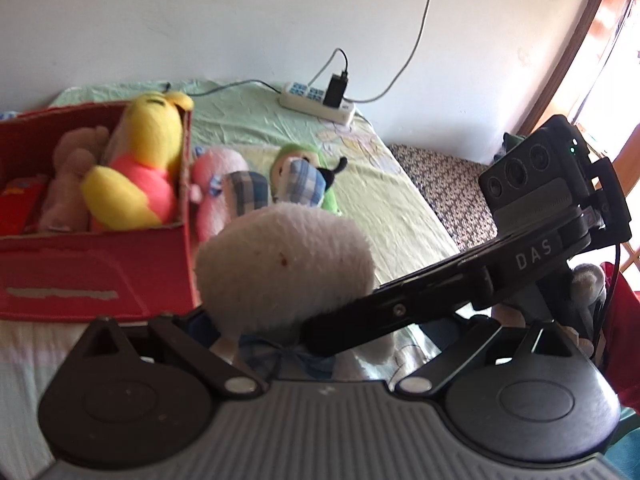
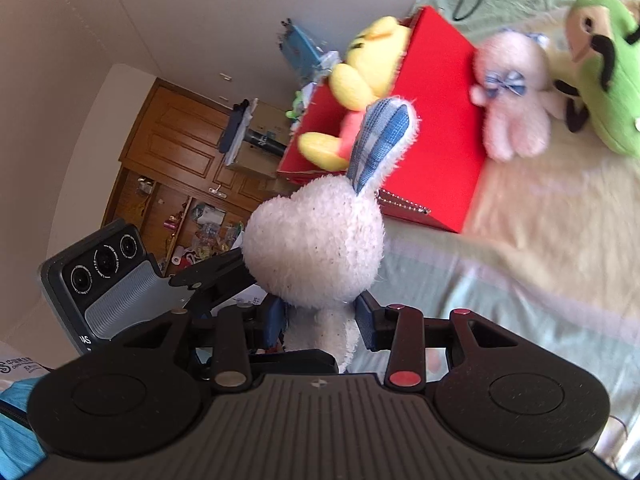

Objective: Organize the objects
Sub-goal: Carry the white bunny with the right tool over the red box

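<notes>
Inside red box [image 1: 96, 264], yellow bear [image 1: 140, 168] (pink plush beside), both grippers [image 2: 320, 320] [image 1: 256, 332] clamping white rabbit [image 2: 316, 252]

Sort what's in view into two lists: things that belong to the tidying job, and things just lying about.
Part of the job:
white plush rabbit, gripped by the right gripper
red box
yellow plush in the box
pink plush and green plush on the bed

Lying about:
power strip
wooden cabinet

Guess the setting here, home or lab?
Most likely a home bedroom: a bed with a green sheet, plush toys in a red box, and a wooden wardrobe behind.
</notes>
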`<state>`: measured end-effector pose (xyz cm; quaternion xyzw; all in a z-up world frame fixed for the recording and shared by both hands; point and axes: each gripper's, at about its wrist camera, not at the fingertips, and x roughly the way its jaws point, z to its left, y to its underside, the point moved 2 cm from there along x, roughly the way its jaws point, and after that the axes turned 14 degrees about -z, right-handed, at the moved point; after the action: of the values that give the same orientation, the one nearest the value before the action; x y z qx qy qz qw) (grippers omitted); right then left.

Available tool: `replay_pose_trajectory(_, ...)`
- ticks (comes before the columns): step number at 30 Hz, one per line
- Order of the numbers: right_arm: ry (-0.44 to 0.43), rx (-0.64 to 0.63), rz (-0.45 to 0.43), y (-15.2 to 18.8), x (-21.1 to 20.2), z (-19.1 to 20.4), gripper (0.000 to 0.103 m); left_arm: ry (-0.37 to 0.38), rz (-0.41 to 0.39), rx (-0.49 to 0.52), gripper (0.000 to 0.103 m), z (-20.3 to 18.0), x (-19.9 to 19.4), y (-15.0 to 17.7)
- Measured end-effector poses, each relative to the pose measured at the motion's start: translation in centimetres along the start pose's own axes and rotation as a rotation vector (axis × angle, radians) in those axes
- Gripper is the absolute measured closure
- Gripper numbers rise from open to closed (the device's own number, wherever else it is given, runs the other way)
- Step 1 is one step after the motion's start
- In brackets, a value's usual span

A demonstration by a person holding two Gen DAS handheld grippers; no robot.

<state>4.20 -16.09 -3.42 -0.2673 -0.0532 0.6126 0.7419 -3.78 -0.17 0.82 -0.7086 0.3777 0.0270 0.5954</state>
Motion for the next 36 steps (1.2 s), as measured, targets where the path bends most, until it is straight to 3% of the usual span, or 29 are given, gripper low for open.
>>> replay_pose_trajectory(9, -0.019, -0.106, -0.07, -1.8, 4.1, 5.1, 0.062, 0.006, -0.127, 0.044, 0.005, 3.5, -4.2, -2.8)
replay_pose_trajectory(18, 0.026, -0.132, -0.161, -4.8, 12.4, 8.5, 0.062, 0.001, -0.192, 0.086, 0.005, 11.2, -6.6, -7.5)
replay_pose_trajectory(25, 0.112, -0.069, -0.217, -6.8, 18.8, 7.7, 0.062, -0.009, -0.15, 0.098, 0.005, 18.3, -5.0, -10.0)
replay_pose_trajectory(36, 0.198, 0.103, -0.205, -8.0, 25.9, 3.6, 0.062, -0.036, 0.004, 0.032, 0.004, 27.0, -0.9, -10.1)
